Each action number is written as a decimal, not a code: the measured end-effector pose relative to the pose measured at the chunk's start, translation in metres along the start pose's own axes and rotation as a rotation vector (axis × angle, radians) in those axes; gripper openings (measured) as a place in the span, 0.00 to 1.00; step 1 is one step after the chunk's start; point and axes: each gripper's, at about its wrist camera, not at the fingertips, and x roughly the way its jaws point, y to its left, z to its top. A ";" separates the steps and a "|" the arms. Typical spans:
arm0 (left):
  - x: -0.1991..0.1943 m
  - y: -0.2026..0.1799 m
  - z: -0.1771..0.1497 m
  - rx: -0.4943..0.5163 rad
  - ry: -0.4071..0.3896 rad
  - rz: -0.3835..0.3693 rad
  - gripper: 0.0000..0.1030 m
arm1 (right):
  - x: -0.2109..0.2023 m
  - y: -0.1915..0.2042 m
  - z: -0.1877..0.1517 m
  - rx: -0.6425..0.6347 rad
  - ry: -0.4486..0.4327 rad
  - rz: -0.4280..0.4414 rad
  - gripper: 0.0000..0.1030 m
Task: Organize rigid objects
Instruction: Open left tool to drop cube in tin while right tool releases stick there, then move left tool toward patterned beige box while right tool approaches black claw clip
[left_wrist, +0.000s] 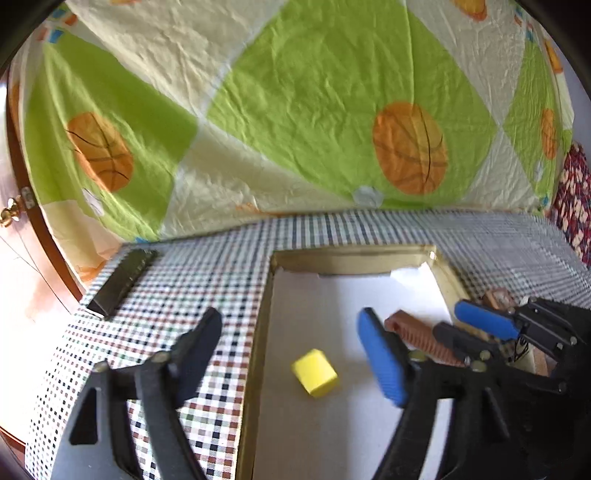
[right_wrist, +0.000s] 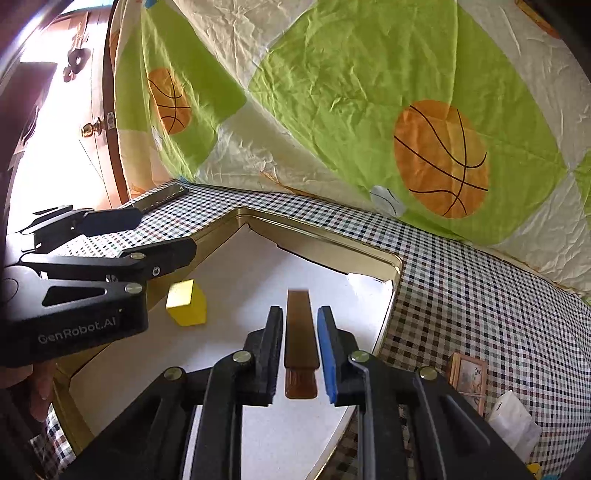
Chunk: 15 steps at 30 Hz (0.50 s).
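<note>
A gold-rimmed tray (left_wrist: 351, 254) (right_wrist: 325, 236) with a white lining sits on the checked cloth. A yellow block (left_wrist: 316, 373) (right_wrist: 186, 302) lies in it. My left gripper (left_wrist: 290, 314) (right_wrist: 166, 232) stands open around the block, one finger over the cloth and the blue-padded one over the tray, touching nothing. A flat brown strip (right_wrist: 301, 332) (left_wrist: 413, 336) lies lengthwise between the fingers of my right gripper (right_wrist: 300, 314) (left_wrist: 448, 318). A narrow gap shows on each side of the strip, so the pads do not press on it.
A dark oblong object (left_wrist: 122, 280) (right_wrist: 162, 195) lies at the cloth's far left corner. A small framed picture (right_wrist: 467, 376) and a white packet (right_wrist: 513, 417) lie right of the tray. A basketball-print sheet (left_wrist: 295, 110) hangs behind, with a door and brass knob (right_wrist: 92, 129) at left.
</note>
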 end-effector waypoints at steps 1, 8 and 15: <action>-0.008 0.001 -0.002 -0.008 -0.029 -0.005 0.89 | -0.008 -0.002 -0.002 0.007 -0.019 0.010 0.40; -0.076 -0.003 -0.044 -0.106 -0.234 -0.031 0.99 | -0.089 -0.028 -0.049 0.005 -0.152 -0.046 0.58; -0.102 -0.034 -0.088 -0.146 -0.280 -0.080 0.99 | -0.147 -0.082 -0.106 0.121 -0.173 -0.129 0.73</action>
